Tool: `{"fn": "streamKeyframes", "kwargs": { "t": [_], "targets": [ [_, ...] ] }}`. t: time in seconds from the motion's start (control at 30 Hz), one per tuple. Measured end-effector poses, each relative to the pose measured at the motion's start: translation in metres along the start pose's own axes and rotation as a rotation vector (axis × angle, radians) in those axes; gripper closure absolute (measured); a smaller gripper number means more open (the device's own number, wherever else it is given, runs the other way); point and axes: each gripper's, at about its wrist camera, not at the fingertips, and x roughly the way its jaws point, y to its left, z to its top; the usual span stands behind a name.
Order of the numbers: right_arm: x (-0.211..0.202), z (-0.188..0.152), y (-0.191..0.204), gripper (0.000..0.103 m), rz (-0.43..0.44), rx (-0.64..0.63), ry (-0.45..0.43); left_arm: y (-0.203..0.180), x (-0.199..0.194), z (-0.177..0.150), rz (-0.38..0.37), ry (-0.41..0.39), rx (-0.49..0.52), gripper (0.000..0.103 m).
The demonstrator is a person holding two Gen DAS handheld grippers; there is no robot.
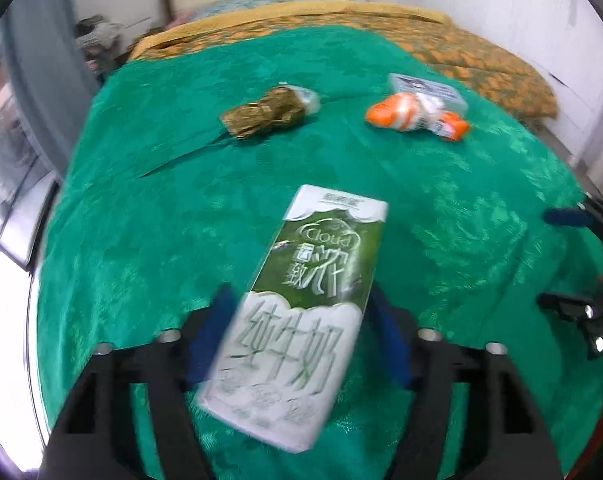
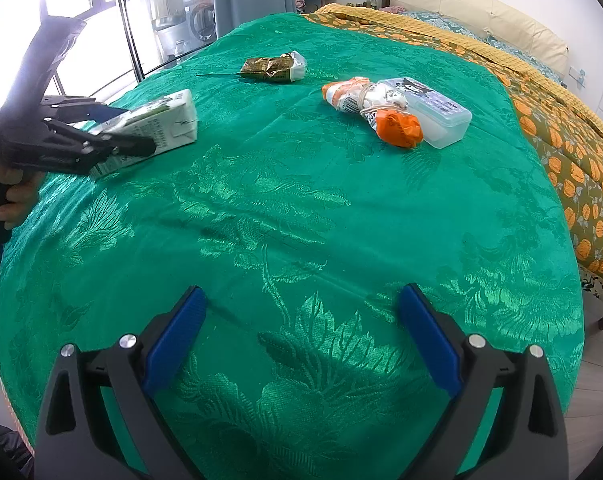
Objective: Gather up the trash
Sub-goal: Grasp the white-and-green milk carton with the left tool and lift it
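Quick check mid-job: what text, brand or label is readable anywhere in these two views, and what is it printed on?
"Cloud": milk carton, upper green panel, left wrist view.
"云致浓": same carton, beneath it; blurred, so uncertain.
"纯牛奶": same carton, lower white panel.
Small line on the carton's top edge: too blurred to read.
Carton side print, right wrist view: too small.
Clear plastic box label: unreadable.
Orange wrapper and brown packet: nothing legible.

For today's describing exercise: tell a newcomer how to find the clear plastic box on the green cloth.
Start at the green cloth over the table. Toward the bed side lies an orange and white wrapper; the clear plastic box sits right against it. It alone is rigid and see-through, with a printed label on its lid.
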Motion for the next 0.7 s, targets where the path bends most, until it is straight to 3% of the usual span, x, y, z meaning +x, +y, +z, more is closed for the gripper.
{"fn": "streamKeyframes", "kwargs": {
  "t": [0.13, 0.23, 0.3, 0.37, 0.5, 0.53, 0.6, 0.7],
  "targets": [
    [0.000, 0.000, 0.000, 0.009, 0.000, 0.000, 0.000, 0.009, -0.014, -0.009, 0.065, 0.024, -0.239, 0.047],
    [0.000, 0.000, 0.000, 0.009, 0.000, 0.000, -0.001, 0.001, -0.027, -0.027, 0.036, 0.020, -0.354, 0.047],
    [0.000, 0.000, 0.000, 0.009, 0.001, 0.002, -0.001, -0.007, -0.030, -0.034, 0.039, 0.004, -0.350, 0.044],
    [0.000, 0.000, 0.000, 0.009, 0.000, 0.001, -0.001, -0.014, -0.028, -0.041, 0.070, -0.003, -0.316, 0.025],
    [-0.003, -0.001, -0.005, 0.009, 0.016, 0.016, -0.006, -0.016, -0.015, -0.049, 0.133, 0.013, -0.281, 0.018],
    [-0.005, 0.000, -0.008, 0.009, 0.034, 0.023, -0.008, -0.017, -0.015, -0.051, 0.163, -0.007, -0.268, 0.012],
    [-0.008, 0.006, -0.017, 0.009, 0.063, 0.027, -0.021, -0.016, -0.014, -0.052, 0.162, -0.007, -0.284, 0.010],
    [-0.010, 0.032, -0.031, 0.009, 0.001, -0.004, -0.071, -0.012, -0.012, -0.052, 0.163, 0.002, -0.310, 0.005]
  ]
}}
